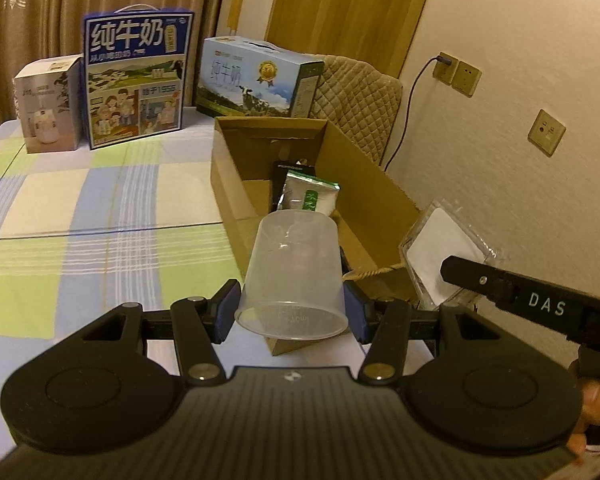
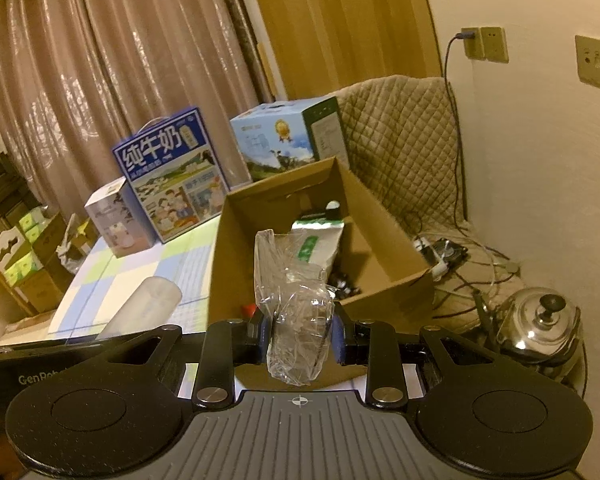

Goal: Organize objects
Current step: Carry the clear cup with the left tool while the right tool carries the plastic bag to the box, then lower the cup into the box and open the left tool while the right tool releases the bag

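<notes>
- The translucent round plastic cup is clamped between the blue pads of the left gripper. The jaws are closed to the cup's width, near its rim. The cup is tilted with its base pointing toward the open brown cardboard box, just in front of the box's near wall.
- The clear, crinkled plastic package is pinched in the right gripper. The jaws are narrowed onto the package's lower part, and it hangs just before the box's near edge.
- Inside the box lies a white-and-green foil pouch with a dark packet behind it.
- Recommended procedure, as a judgement: carry each item over the near wall of the box before releasing. Lower the cup into the free floor area to the left of the pouch. Keep the two grippers apart, since they are close together at the box.
- The thin cup wall may deform; do not tighten the grip further.
- Behind the box, two blue milk cartons and a small white carton stand on the checked tablecloth.
- Hard to make out: the small dark items on the box floor, the package's contents and the box's near corner hidden behind the cup.
</notes>
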`<act>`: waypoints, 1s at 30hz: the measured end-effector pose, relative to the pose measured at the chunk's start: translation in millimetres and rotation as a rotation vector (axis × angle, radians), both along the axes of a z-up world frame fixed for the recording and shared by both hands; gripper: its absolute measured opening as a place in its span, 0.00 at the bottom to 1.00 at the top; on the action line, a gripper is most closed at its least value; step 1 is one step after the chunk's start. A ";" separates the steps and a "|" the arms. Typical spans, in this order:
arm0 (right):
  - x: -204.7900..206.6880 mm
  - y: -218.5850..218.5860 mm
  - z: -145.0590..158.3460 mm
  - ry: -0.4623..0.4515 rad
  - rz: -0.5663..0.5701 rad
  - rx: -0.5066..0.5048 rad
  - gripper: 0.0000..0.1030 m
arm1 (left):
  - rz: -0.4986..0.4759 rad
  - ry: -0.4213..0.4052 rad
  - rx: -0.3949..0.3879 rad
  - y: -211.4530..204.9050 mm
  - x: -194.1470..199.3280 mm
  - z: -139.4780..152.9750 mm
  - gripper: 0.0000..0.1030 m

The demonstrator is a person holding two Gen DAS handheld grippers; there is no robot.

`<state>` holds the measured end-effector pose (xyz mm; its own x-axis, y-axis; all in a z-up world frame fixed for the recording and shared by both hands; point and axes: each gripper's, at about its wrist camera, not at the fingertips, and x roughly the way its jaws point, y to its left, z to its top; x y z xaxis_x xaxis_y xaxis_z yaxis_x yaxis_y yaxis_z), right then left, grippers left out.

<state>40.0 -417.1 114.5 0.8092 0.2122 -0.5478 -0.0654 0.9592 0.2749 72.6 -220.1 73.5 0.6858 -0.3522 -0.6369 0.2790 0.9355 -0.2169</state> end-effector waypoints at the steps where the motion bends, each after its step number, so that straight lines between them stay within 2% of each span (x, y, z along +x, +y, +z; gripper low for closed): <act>1: 2.1 -2.4 1.1 -0.002 -0.003 -0.002 0.26 | -0.003 0.001 -0.001 -2.6 2.5 0.2 0.48; 15: 42.3 -24.3 10.5 -0.019 -0.013 -0.026 0.26 | -0.027 -0.003 -0.010 -33.8 47.8 2.8 0.48; 28: 86.0 -28.7 4.0 -0.003 -0.010 -0.038 0.26 | -0.011 0.003 -0.013 -49.0 91.7 -7.0 0.48; 29: 89.2 -28.7 3.4 -0.002 -0.011 -0.039 0.26 | -0.008 0.001 -0.017 -50.8 96.1 -8.1 0.51; 30: 91.7 -28.8 2.5 0.001 -0.013 -0.037 0.26 | -0.006 0.004 -0.017 -52.7 101.5 -9.6 0.60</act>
